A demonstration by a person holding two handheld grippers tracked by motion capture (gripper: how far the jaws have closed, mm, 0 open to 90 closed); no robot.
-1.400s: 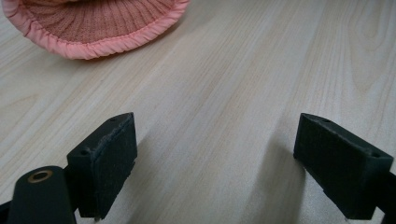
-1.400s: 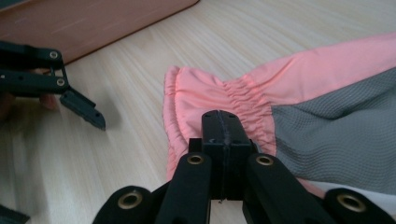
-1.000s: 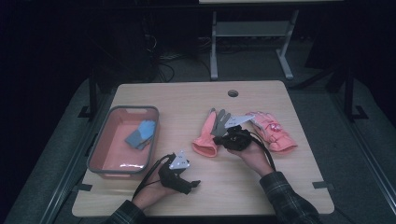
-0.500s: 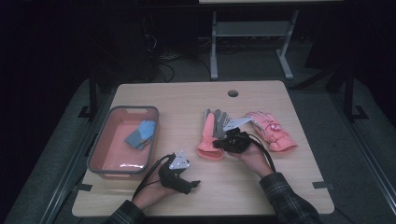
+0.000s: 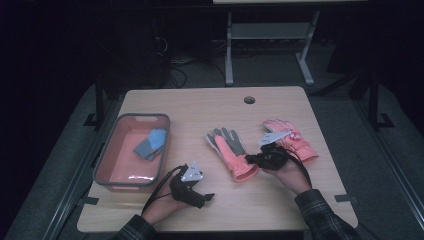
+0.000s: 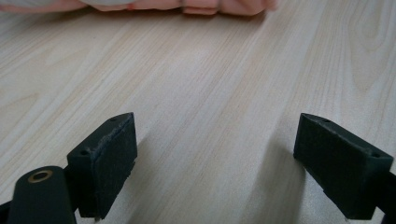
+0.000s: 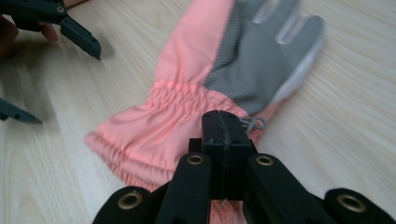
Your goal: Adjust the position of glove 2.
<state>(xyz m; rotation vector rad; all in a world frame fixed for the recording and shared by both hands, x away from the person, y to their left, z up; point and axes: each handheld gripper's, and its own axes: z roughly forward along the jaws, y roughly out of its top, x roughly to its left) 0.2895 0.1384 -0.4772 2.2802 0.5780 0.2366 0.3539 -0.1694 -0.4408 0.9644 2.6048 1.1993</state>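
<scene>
A pink glove with a grey palm (image 5: 229, 149) lies palm up at the table's middle, cuff toward me. My right gripper (image 5: 250, 160) is shut on its wrist edge; in the right gripper view the closed jaws (image 7: 224, 126) sit on the gathered pink fabric of that glove (image 7: 196, 88). A second pink glove (image 5: 294, 141) lies just right of that hand. My left gripper (image 5: 205, 196) rests open near the front edge, pointing right. Its jaws (image 6: 219, 154) stand wide apart over bare wood, with the glove's cuff (image 6: 201, 5) farther ahead.
A grey-rimmed pink bin (image 5: 107, 155) stands at the left and holds a blue cloth item (image 5: 150, 144). A round cable hole (image 5: 249, 100) is at the back of the wooden table (image 5: 200, 107). The left gripper (image 7: 67, 88) also appears beyond the glove.
The right gripper has pulled the grey-palmed glove's cuff toward me and to the right, swinging the glove round. The left gripper has stayed in place.
</scene>
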